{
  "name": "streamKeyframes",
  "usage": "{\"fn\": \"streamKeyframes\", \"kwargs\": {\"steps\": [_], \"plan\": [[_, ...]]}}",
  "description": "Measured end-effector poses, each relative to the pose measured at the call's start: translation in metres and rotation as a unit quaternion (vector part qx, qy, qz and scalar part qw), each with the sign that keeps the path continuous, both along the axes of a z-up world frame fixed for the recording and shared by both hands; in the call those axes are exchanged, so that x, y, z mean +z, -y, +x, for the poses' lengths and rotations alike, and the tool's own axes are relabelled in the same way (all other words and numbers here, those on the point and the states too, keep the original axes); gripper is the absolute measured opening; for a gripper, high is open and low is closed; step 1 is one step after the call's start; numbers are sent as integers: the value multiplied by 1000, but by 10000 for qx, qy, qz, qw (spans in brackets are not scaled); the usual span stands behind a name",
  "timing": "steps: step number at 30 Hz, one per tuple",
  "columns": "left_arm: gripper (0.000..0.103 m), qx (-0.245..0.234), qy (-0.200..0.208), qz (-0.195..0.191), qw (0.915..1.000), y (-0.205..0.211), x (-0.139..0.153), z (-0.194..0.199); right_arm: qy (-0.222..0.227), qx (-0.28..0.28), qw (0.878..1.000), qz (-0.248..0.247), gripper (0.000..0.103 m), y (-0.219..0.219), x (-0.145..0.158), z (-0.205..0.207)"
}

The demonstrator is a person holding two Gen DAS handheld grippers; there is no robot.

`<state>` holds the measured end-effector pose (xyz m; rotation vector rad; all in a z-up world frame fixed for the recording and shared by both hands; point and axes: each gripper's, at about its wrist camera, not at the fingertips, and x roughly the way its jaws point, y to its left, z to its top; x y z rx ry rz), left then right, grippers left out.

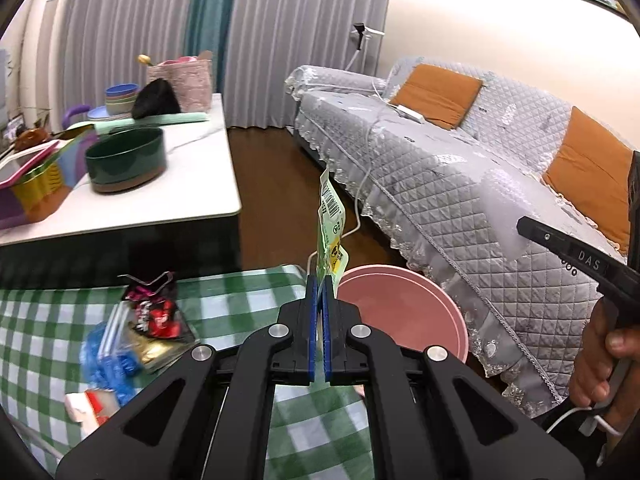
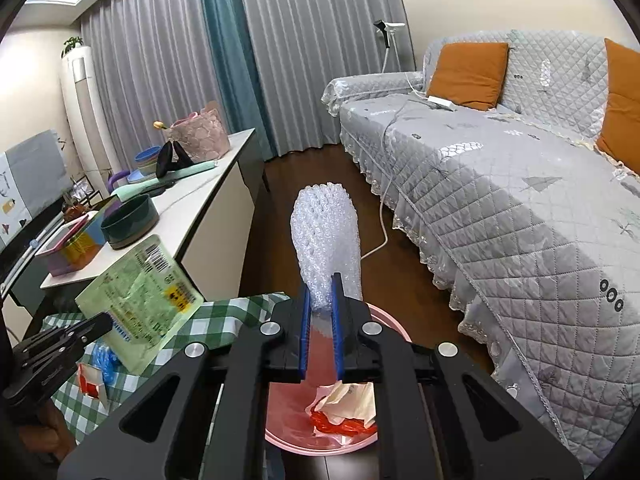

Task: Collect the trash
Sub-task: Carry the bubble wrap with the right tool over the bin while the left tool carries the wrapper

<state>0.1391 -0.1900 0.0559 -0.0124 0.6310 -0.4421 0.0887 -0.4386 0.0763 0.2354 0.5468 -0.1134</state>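
Note:
My left gripper (image 1: 320, 282) is shut on a flat green plastic wrapper (image 1: 331, 222), held edge-on above the checked table, just left of the pink bin (image 1: 404, 312). The wrapper's face shows in the right wrist view (image 2: 140, 296). My right gripper (image 2: 321, 294) is shut on a piece of white bubble wrap (image 2: 326, 240), held over the pink bin (image 2: 280, 416), which holds crumpled red and white paper trash (image 2: 344, 408). The bubble wrap also shows in the left wrist view (image 1: 502, 208). More trash lies on the green checked cloth (image 1: 48, 320): a red-black snack wrapper (image 1: 156, 312), a blue plastic bag (image 1: 106, 360), a red-white carton (image 1: 90, 404).
A white marble-topped table (image 1: 192, 184) behind holds a dark green bowl (image 1: 126, 164), a colourful box (image 1: 36, 188), stacked bowls and a pink basket. A grey quilted sofa (image 1: 460, 184) with orange cushions stands at right. A white cable (image 2: 380, 236) runs across the wooden floor.

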Motion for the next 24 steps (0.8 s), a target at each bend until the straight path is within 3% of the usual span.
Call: {"fn": "streamKeyframes", "kwargs": {"steps": [24], "plan": [[2,-456,-179,134,9987,52,-14,18,-211,-24,9997,-96,10,1,-9,7]]}}
